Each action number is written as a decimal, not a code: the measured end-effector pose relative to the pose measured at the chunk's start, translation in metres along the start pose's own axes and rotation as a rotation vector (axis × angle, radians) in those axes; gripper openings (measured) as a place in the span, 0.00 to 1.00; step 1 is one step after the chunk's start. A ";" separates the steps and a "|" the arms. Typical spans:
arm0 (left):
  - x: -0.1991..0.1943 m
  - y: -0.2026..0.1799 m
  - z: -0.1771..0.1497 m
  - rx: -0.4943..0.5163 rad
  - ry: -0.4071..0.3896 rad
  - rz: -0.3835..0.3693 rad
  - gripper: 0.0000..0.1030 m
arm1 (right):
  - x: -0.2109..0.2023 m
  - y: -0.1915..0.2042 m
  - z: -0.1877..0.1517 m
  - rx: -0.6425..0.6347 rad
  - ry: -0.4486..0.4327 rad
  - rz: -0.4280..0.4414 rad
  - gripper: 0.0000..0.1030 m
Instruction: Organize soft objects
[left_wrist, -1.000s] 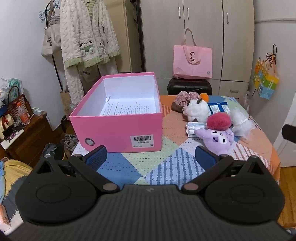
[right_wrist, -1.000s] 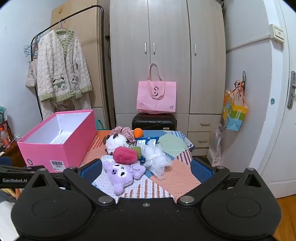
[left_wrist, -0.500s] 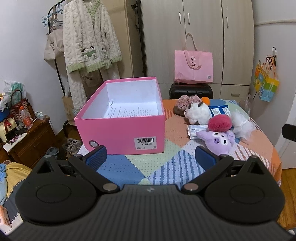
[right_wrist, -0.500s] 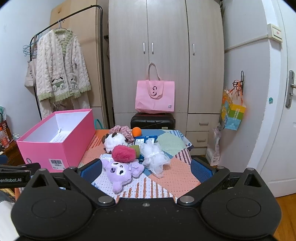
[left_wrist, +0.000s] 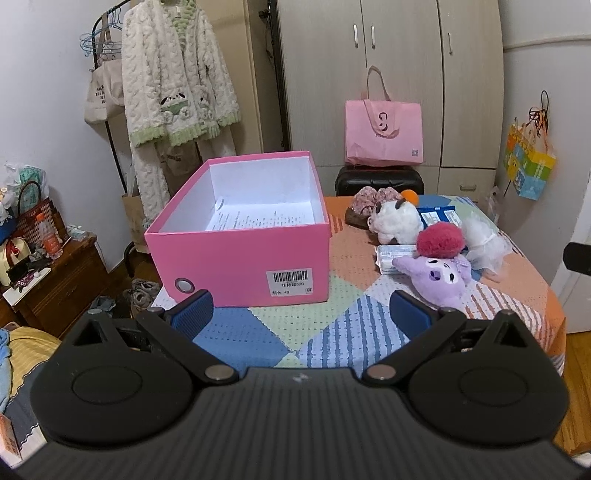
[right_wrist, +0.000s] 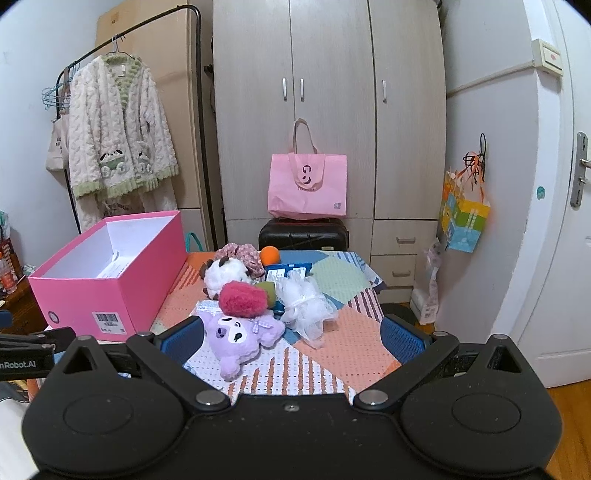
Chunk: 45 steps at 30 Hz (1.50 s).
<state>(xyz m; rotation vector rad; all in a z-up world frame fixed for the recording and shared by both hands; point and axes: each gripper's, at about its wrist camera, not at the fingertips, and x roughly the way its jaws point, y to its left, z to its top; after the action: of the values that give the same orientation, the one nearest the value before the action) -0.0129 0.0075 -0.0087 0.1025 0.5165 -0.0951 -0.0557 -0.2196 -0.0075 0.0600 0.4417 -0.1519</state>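
The pink box sits open by the table's left edge; the soft toys lie piled near the right edge. Both the left gripper and right gripper have fingers spread, holding nothing; bare cloth lies under them at the near edge.

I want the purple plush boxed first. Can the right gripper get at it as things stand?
Probably yes. The right gripper is open, and the purple plush lies nearest it at the front of the pile. Only the red pom-pom leans on its far side.
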 end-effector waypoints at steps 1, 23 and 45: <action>0.000 0.000 0.000 0.001 -0.010 -0.001 1.00 | 0.000 0.000 0.000 -0.001 0.000 0.001 1.00; -0.005 0.010 -0.010 -0.060 -0.099 -0.038 1.00 | 0.007 0.001 -0.008 -0.019 0.004 0.006 1.00; -0.005 0.006 -0.008 -0.050 -0.100 -0.038 1.00 | 0.000 0.001 -0.009 -0.078 -0.034 0.056 1.00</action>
<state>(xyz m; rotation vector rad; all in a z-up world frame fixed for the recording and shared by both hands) -0.0202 0.0147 -0.0130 0.0386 0.4206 -0.1237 -0.0599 -0.2179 -0.0156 -0.0068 0.4113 -0.0802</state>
